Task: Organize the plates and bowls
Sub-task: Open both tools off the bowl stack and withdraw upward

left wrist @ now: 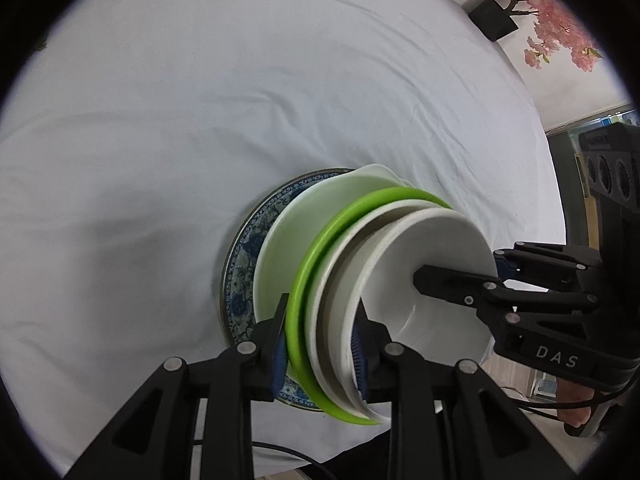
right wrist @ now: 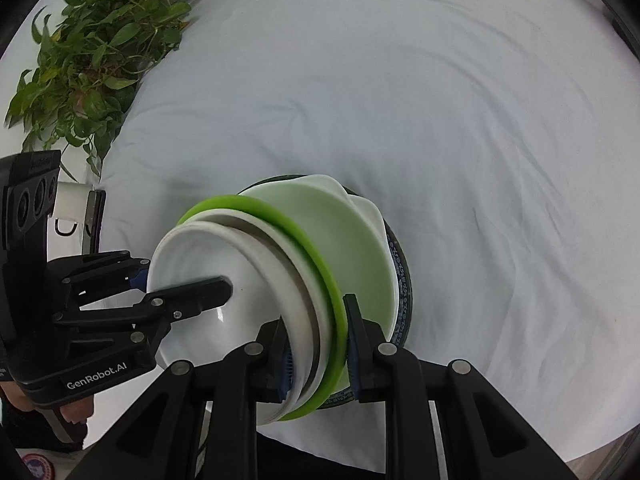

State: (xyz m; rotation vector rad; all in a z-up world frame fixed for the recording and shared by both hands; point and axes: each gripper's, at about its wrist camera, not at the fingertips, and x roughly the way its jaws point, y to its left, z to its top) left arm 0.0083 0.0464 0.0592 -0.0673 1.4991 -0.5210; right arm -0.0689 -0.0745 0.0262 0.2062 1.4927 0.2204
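A stack of dishes is held on edge above the white tablecloth [left wrist: 200,120]. It holds a blue patterned plate [left wrist: 240,264], a pale white bowl [left wrist: 288,240], a green-rimmed plate [left wrist: 320,240], a white plate and a white bowl [left wrist: 432,264]. My left gripper [left wrist: 320,348] is shut on the green plate and white dishes at one rim. My right gripper [right wrist: 318,360] is shut on the same stack [right wrist: 320,248] at the opposite rim. Each gripper shows in the other's view, one finger inside the top bowl [right wrist: 208,248].
A leafy green plant [right wrist: 100,40] stands at the table's left edge. A black pot with pink blossoms [left wrist: 552,28] stands at the far right. The cloth [right wrist: 480,160] is wrinkled. The floor [left wrist: 520,372] shows past the table's near edge.
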